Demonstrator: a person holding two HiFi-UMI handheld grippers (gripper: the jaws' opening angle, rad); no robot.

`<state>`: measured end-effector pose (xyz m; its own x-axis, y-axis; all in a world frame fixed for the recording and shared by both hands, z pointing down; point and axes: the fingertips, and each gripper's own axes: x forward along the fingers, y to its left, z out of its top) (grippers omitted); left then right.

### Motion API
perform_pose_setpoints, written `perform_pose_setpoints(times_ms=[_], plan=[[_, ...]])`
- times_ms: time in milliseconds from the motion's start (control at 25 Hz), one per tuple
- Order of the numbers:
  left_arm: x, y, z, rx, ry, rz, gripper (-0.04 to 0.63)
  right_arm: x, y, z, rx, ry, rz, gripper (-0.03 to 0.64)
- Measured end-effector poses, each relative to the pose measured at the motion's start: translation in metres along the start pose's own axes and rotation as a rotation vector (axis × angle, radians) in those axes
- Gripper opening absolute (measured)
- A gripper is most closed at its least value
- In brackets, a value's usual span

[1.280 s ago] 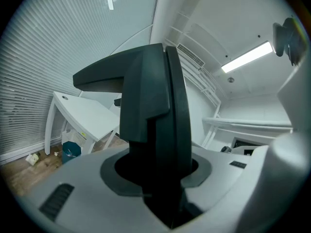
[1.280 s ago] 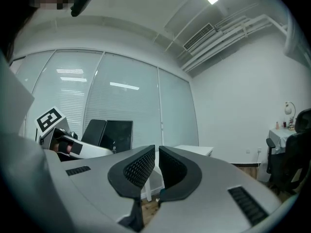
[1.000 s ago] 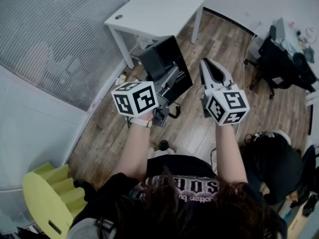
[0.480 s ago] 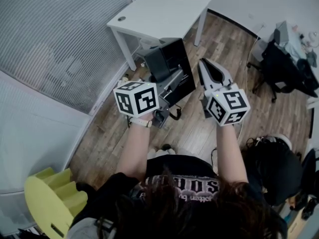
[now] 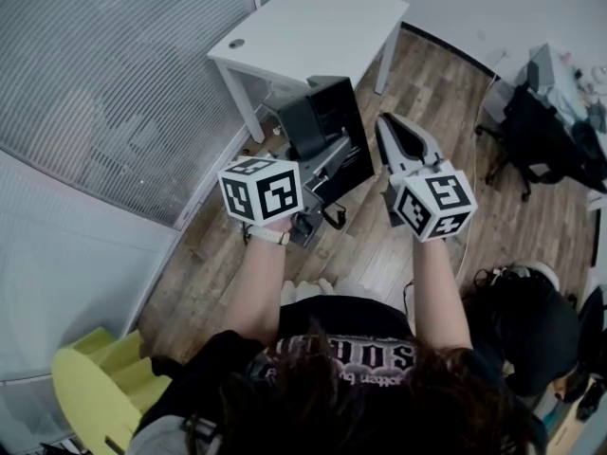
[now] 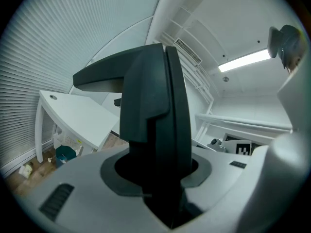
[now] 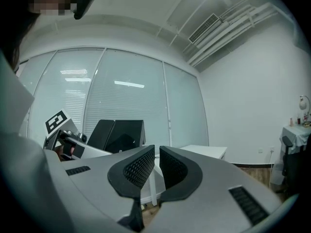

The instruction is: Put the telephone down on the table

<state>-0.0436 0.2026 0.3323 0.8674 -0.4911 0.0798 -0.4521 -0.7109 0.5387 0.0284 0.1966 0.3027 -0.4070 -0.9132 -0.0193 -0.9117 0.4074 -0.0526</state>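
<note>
A black desk telephone (image 5: 323,127) hangs in the air above the wood floor, just short of the white table (image 5: 314,19). My left gripper (image 5: 321,164) is shut on its lower part. In the left gripper view the telephone (image 6: 154,111) stands upright between the grey jaws and fills the middle, with the white table (image 6: 73,116) behind it at the left. My right gripper (image 5: 391,129) is held beside the telephone on its right, shut with nothing in it. In the right gripper view its ribbed pads (image 7: 139,168) nearly meet, and the telephone (image 7: 121,135) shows at the left, in front of the blinds.
A glass wall with blinds (image 5: 114,74) runs along the left. A dark office chair (image 5: 536,126) and a cluttered desk stand at the right. A black bag (image 5: 522,325) lies at the lower right and a yellow-green seat (image 5: 95,382) at the lower left. Small items lie under the table.
Both grippers and the telephone keep nearly the same pose. The view has drifted a little, so the table sits slightly further right in the picture.
</note>
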Motion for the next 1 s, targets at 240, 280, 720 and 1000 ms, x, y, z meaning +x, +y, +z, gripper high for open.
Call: perform_pose_setpoints(times_ms=[240, 280, 720, 1000], plan=[[0.003, 0.01, 0.004, -0.002, 0.012, -0.004, 0.16, 0.012, -0.002, -0.003, 0.009, 0.01, -0.005, 0.033], [0.003, 0.012, 0.004, -0.002, 0.014, -0.004, 0.16, 0.013, -0.002, -0.003, 0.011, 0.011, -0.006, 0.034], [0.022, 0.024, -0.002, -0.004, 0.027, 0.008, 0.16, 0.024, -0.014, -0.013, 0.028, 0.016, 0.029, 0.084], [0.057, 0.053, 0.024, -0.01, 0.027, 0.014, 0.16, 0.067, -0.043, -0.01, 0.045, 0.019, 0.062, 0.095]])
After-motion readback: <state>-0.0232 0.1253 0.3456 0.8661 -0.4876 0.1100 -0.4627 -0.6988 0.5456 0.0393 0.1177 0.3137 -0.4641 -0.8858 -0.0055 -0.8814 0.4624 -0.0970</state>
